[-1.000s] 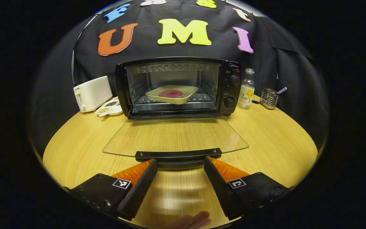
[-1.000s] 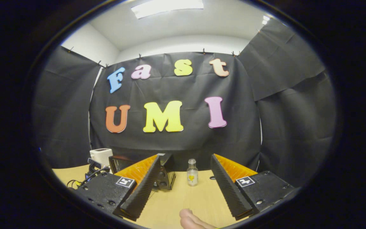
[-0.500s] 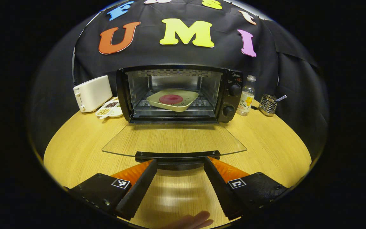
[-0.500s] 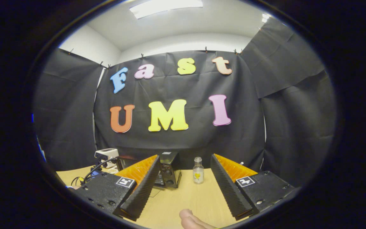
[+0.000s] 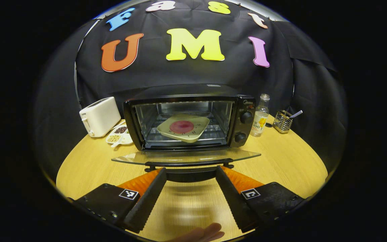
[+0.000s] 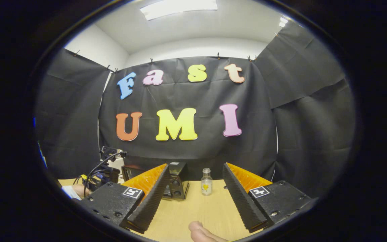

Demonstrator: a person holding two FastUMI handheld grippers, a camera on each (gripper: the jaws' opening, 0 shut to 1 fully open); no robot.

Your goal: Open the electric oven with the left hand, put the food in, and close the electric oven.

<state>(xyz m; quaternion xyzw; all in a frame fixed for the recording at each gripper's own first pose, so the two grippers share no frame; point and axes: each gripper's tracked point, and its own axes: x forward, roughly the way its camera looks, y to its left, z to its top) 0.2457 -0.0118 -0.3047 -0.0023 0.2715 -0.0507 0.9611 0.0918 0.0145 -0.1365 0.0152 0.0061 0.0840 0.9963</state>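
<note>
Two steps are done: your oven [image 5: 193, 117] at frame centre stands open with the food [image 5: 181, 126] inside. Closing remains; left tongs [image 5: 189, 179] gape beneath the door handle [image 5: 188, 164], right tongs [image 6: 196, 192] gape empty.

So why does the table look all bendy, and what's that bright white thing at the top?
Left gripper view: the fisheye lens curves the table into a dome, and the glass oven door shows faint glare. Right gripper view: the bright patch is a ceiling light, washed out white; the bottle looks small and soft.
</note>
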